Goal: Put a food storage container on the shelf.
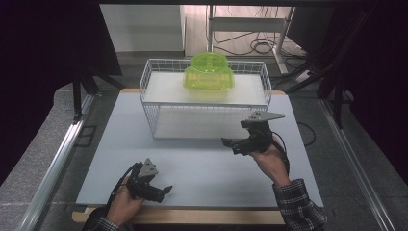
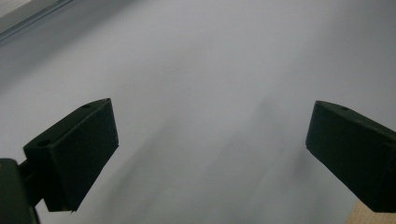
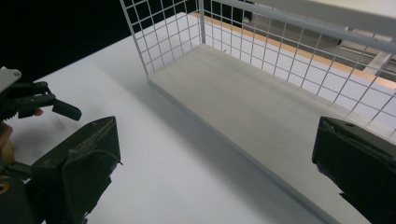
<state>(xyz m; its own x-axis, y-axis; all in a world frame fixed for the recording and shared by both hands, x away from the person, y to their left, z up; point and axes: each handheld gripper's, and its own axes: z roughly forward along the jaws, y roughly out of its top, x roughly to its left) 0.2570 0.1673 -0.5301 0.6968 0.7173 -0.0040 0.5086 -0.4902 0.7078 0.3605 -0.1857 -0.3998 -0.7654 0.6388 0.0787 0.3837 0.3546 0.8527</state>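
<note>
Item 1: left gripper (image 1: pixel 161 190), at about 7 o'clock on the table (image 1: pixel 202 178), near its front edge, held in the person's left hand (image 1: pixel 122 204). Jaws stand wide apart with nothing between them; the left gripper view shows bare pale tabletop (image 2: pixel 210 93) in the gap.

Item 2: right gripper (image 1: pixel 231 143), at about 4 o'clock, held in the right hand (image 1: pixel 269 161), plaid sleeve (image 1: pixel 298 207) behind it. Grey three-cornered plate on top. Jaws point toward 9 o'clock and stand wide apart, holding nothing. It hovers just in front of the rack's lower shelf, apart from it. The right gripper view looks between its jaws onto that shelf (image 3: pixel 261 112), with the left gripper (image 3: pixel 65 109) farther off at the picture's left.

Item 3: white wire rack (image 1: pixel 149 86), at 12 o'clock, two pale shelves, open toward the person. Lower shelf (image 1: pixel 202 122) bare.

Item 4: yellow-green translucent container (image 1: pixel 209 72), on the rack's upper shelf, near its middle and toward the back, upright, round lid on top. Well apart from both grippers.
</note>
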